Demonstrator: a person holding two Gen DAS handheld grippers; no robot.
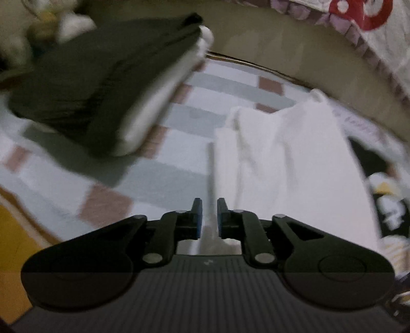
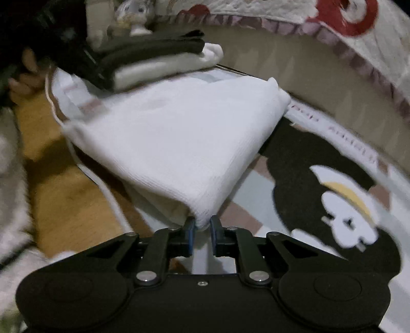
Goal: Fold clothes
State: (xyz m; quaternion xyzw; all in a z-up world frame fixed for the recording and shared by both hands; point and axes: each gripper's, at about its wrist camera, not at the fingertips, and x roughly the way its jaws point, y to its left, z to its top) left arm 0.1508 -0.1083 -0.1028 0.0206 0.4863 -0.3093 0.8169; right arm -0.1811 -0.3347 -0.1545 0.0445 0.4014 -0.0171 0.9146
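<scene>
A white garment (image 2: 179,143) is lifted off the checked mat and hangs taut between both grippers. My right gripper (image 2: 202,226) is shut on one bunched corner of it. In the left wrist view the same white garment (image 1: 282,158) stretches up and to the right, and my left gripper (image 1: 209,217) is shut on a thin edge of it that runs between the blue pads (image 1: 198,220). A stack of folded clothes (image 1: 102,89), dark on top of white, lies to the far left. It shows again as the folded stack (image 2: 159,59) behind the garment.
The checked mat (image 1: 179,115) has pink and grey squares and a black cartoon print (image 2: 320,179). A quilt with red shapes (image 1: 358,12) hangs over a beige bed edge (image 1: 282,51). Yellow floor (image 2: 64,194) lies left. A hand (image 2: 25,69) and plush toy (image 2: 133,15) sit far left.
</scene>
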